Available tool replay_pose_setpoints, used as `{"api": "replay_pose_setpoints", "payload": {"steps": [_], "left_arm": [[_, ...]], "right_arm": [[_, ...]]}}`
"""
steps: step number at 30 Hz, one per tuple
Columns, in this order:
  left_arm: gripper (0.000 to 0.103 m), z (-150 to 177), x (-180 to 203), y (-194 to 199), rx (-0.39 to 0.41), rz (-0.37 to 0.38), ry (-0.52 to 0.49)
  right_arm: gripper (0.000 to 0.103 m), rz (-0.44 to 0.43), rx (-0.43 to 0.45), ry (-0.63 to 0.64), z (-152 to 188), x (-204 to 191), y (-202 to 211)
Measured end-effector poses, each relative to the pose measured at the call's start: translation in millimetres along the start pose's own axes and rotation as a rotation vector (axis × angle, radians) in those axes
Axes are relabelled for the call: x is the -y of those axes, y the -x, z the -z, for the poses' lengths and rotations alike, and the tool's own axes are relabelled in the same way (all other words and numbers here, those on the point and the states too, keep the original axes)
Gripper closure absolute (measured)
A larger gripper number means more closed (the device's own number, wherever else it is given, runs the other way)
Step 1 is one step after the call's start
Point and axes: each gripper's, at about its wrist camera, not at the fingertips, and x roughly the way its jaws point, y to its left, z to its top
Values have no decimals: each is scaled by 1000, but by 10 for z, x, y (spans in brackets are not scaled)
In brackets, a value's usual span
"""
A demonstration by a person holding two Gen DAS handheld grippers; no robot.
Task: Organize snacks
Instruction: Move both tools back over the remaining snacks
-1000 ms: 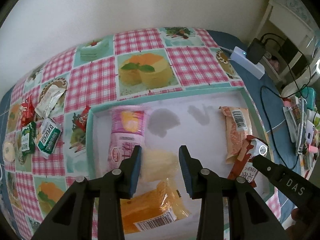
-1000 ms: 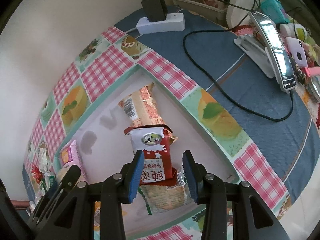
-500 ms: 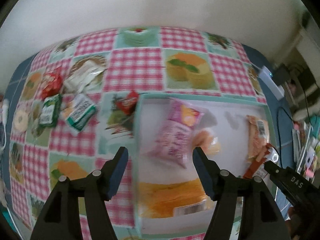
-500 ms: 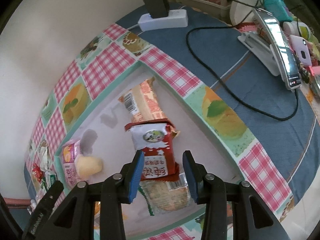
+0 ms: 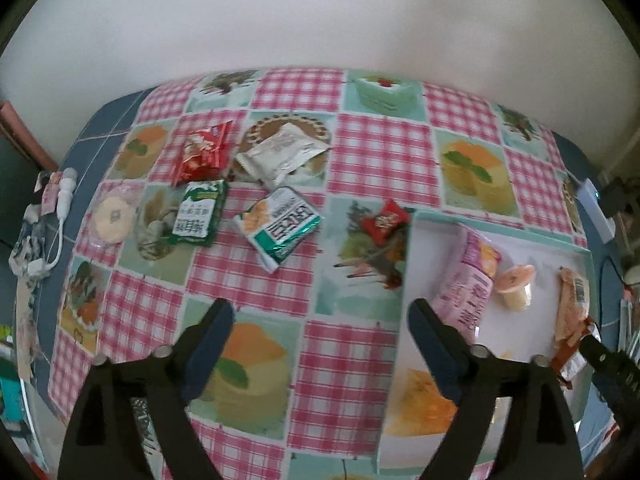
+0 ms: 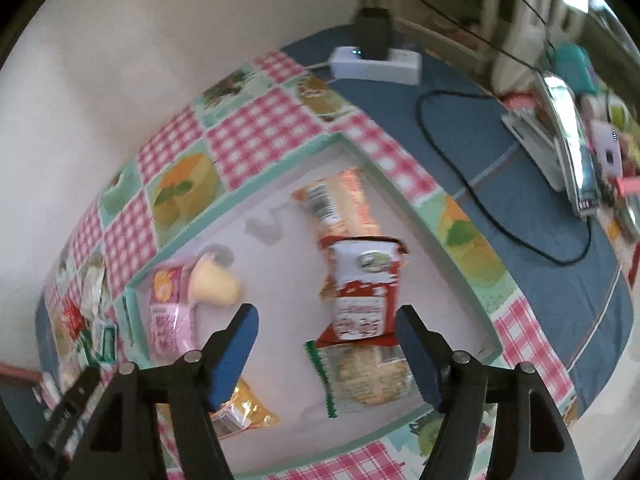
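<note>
Pink-checked cloth [image 5: 376, 152] lies under the left gripper [image 5: 320, 336], jaws apart, empty; the right gripper [image 6: 326, 338] gapes above the tray [image 6: 240, 196].

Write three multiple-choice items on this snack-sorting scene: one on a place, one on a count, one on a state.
1. Where does the jelly cup lie?
A. in the white tray
B. on the checked tablecloth
C. in the left tongs

2. How many green-and-white packets lie outside the tray?
A. none
B. two
C. five

3. How do the right tongs stand?
A. shut on a packet
B. open, empty
C. out of view

Answers: 1 A, it rests beside the pink packet inside the tray. 2 B, the dark green packet and the teal-edged packet. 3 B, nothing sits between the spread pads.
</note>
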Motion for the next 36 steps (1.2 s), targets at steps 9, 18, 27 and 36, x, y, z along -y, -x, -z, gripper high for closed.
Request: {"api": "replay_pose_setpoints", "payload": {"steps": [9,18,27,36], "left_arm": [[9,1,-178,-162,-26,-56,19],[9,-21,-775,-254,-33,-160,114],[9,-5,-1541,-182,-10,-279,248],[9,73,-2208,-140,-9,-339,358]], "right_arm": [[3,-30,34,169,166,-508,19],[0,-92,45,252,304,-818,33],[0,-159,16,324,506,-1142,-21],[0,-177,-16,376,693,-1497,-149]]}}
